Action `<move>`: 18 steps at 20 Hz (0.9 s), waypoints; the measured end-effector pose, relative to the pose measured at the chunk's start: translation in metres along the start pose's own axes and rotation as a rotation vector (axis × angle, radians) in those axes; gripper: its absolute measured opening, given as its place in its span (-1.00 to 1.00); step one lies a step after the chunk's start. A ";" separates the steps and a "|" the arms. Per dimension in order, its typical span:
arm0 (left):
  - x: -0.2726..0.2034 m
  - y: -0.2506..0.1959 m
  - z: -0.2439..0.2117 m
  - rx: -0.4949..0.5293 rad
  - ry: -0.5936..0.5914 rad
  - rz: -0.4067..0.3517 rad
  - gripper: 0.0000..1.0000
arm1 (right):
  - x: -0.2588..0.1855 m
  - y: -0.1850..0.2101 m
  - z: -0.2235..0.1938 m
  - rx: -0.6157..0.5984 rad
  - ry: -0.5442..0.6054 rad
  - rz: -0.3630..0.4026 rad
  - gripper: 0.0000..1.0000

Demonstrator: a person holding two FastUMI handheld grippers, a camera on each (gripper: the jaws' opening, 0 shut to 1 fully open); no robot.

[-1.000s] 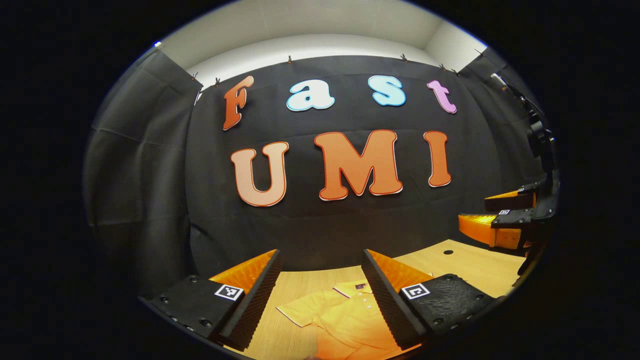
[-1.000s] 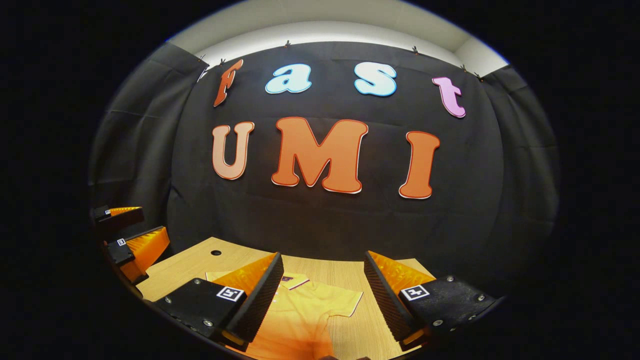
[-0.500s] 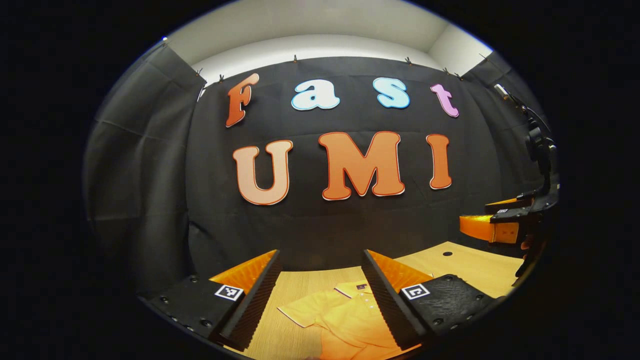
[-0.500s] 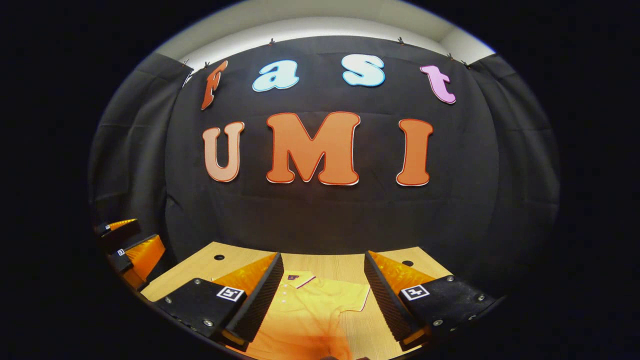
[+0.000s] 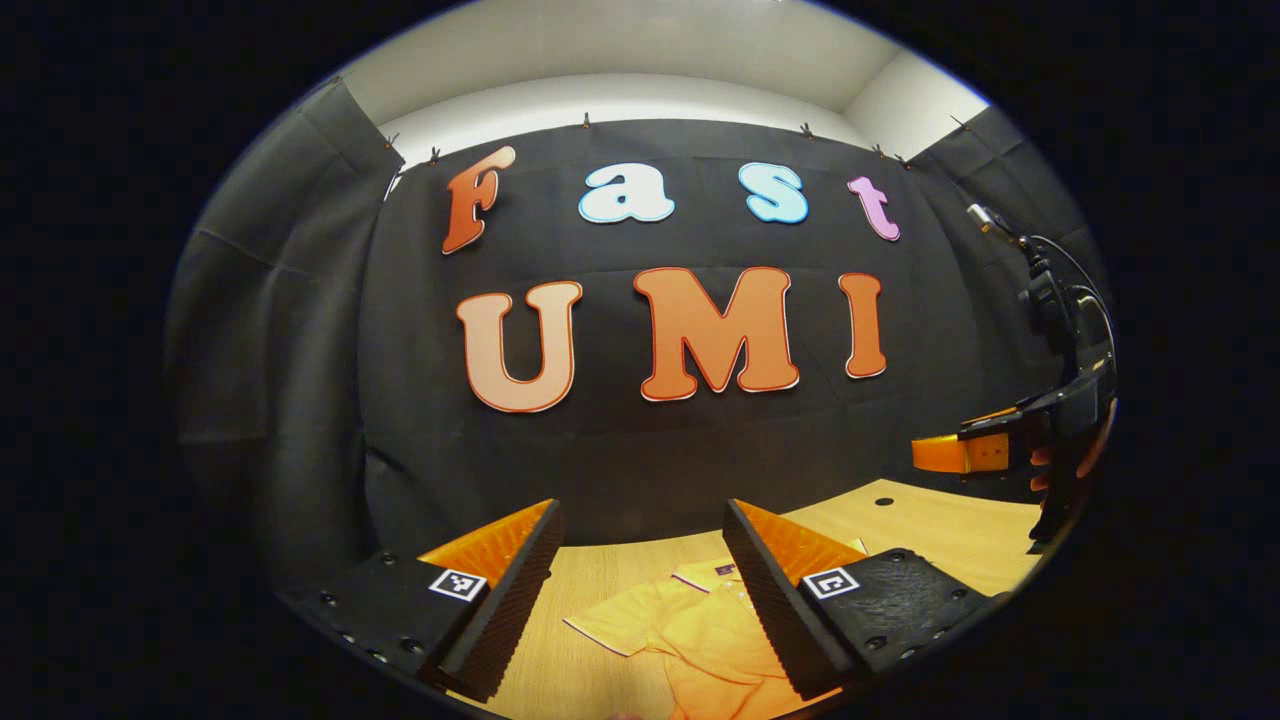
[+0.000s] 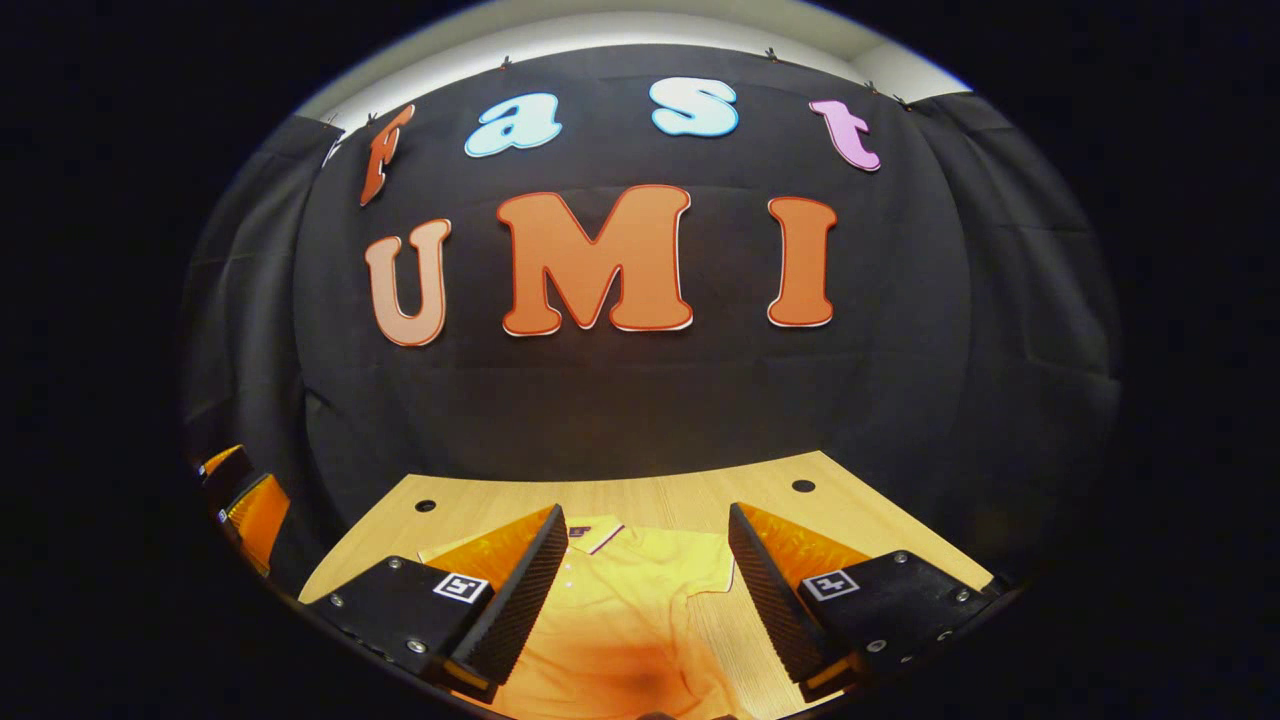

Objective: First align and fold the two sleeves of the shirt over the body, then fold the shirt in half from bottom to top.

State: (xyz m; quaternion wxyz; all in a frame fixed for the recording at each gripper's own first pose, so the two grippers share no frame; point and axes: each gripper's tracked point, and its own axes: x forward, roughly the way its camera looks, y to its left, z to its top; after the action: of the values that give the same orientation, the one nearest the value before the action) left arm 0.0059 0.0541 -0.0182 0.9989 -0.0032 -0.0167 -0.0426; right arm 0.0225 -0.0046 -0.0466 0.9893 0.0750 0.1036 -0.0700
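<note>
Yellow shirt (image 6: 640, 610) between spread fingers (image 6: 510, 590)

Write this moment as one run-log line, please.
yellow short-sleeved polo shirt: flat on wooden table | left gripper: open, above | right gripper: open, above

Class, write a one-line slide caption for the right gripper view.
Open right gripper poised above a yellow polo shirt lying flat on the wooden table, sleeves not yet folded.

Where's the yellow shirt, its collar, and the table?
shirt (image 6: 640, 600), right gripper view, chest area.
collar (image 6: 592, 533), right gripper view, collar flap.
table (image 6: 690, 495), right gripper view, bare wood behind the shirt.
</note>
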 end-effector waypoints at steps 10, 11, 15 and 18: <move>-0.003 0.032 0.012 0.080 0.018 0.181 0.97 | 0.091 -0.028 -0.059 0.224 0.383 0.016 0.96; -0.005 0.033 0.009 0.087 0.027 0.200 0.96 | 0.100 -0.032 -0.065 0.214 0.409 0.016 0.97; -0.015 0.044 -0.001 0.094 0.072 0.293 0.98 | 0.136 -0.044 -0.098 0.210 0.537 0.015 0.96; -0.024 0.051 -0.007 0.096 0.109 0.362 0.96 | 0.158 -0.054 -0.123 0.220 0.641 0.023 0.96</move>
State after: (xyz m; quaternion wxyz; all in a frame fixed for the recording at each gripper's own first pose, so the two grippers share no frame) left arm -0.0133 0.1067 -0.0257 0.9887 0.0438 0.0363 0.1386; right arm 0.1430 -0.0572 -0.2073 0.8930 0.2007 0.4005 -0.0423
